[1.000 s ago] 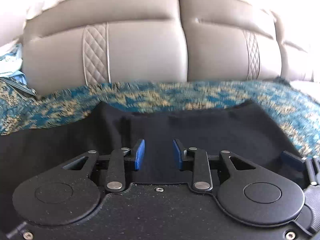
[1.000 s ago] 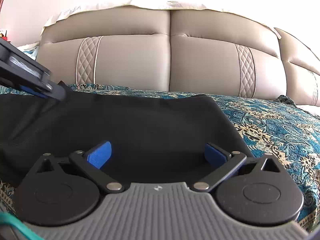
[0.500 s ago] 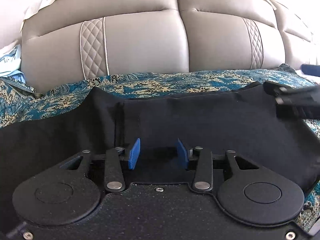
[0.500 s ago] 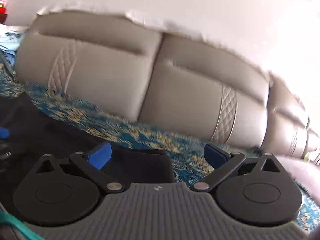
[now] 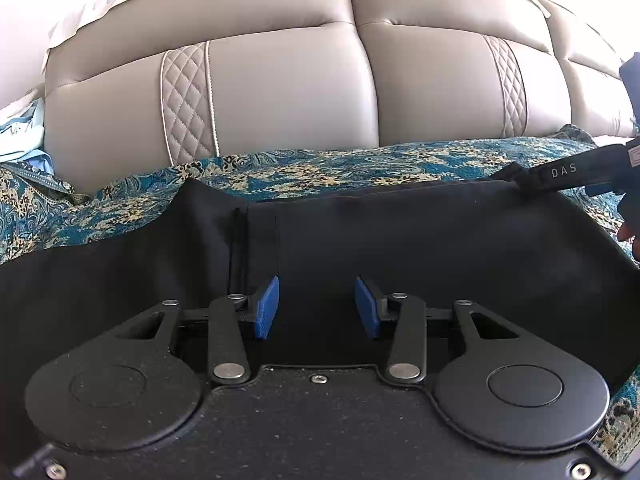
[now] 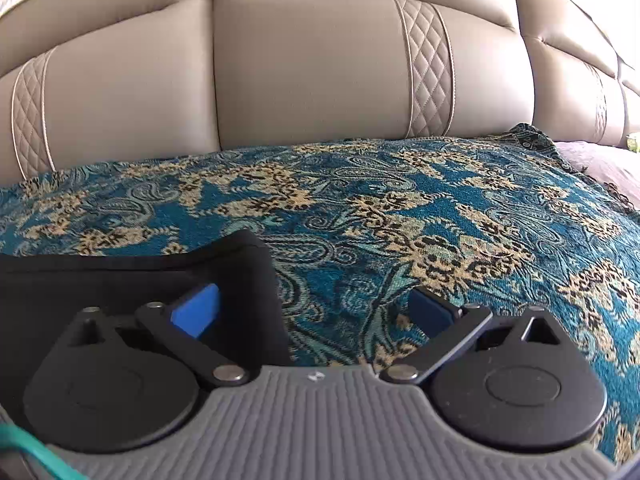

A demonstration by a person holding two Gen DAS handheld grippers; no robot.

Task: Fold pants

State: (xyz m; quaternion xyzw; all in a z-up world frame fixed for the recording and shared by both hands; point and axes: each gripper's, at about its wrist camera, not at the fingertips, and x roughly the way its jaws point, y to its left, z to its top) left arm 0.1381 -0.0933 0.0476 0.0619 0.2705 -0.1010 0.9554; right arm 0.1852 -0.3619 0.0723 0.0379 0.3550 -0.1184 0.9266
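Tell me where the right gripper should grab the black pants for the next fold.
Grip the pants at the raised corner beside the right gripper, coming in from the right over the blue patterned blanket. That corner lifts slightly off the blanket, so one finger could probably slide under it.

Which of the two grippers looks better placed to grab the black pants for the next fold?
Probably the right gripper: its open jaws straddle the corner of the black pants at the edge on the patterned bedspread. The left gripper, also open, sits over flat mid-cloth with no edge to pinch.

Matt black cloth pants (image 5: 400,240); woven patterned bedspread (image 6: 400,208); smooth leather headboard (image 5: 280,92).
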